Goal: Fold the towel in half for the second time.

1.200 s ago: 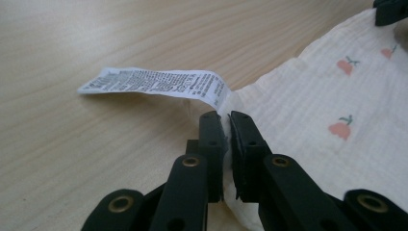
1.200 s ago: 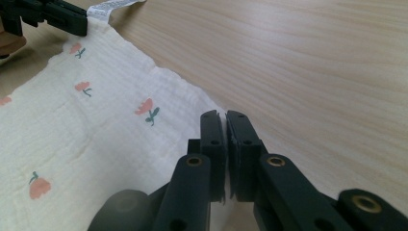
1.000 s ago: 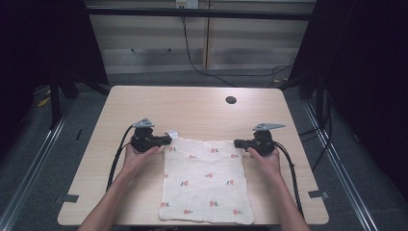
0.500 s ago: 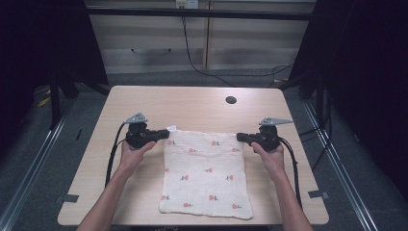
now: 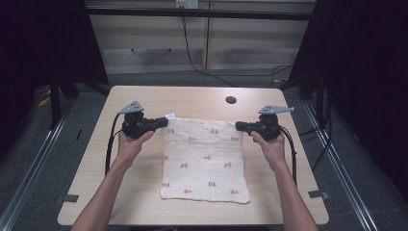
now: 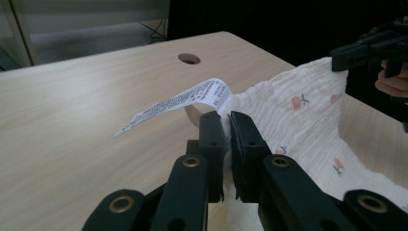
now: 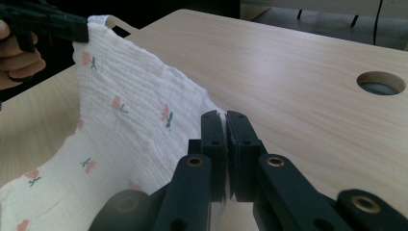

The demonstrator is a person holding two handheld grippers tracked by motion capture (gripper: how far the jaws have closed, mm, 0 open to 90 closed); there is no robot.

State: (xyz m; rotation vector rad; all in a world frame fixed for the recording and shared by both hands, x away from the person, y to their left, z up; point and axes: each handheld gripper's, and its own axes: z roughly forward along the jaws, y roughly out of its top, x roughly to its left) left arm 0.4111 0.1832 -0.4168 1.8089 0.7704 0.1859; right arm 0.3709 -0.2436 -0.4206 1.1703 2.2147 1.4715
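Note:
A white cloth (image 5: 204,159) printed with small red flowers is stretched between my two grippers, its far edge lifted off the table and its near edge lying on the wood. My left gripper (image 5: 166,122) is shut on the far left corner of the cloth (image 6: 288,110), where a white care label (image 6: 178,103) sticks out. My right gripper (image 5: 237,126) is shut on the far right corner of the cloth (image 7: 130,120). In the left gripper view the jaws (image 6: 226,139) pinch the fabric; in the right gripper view the jaws (image 7: 225,137) do the same.
The light wooden table (image 5: 144,96) has a round cable hole (image 5: 231,100) near its far edge. Black cables trail from both grippers over the table's sides. Dark floor and metal rails surround the table.
Both hands have risen and moved away from me, lifting the cloth's far edge off the table. The cloth has slid away from the near edge.

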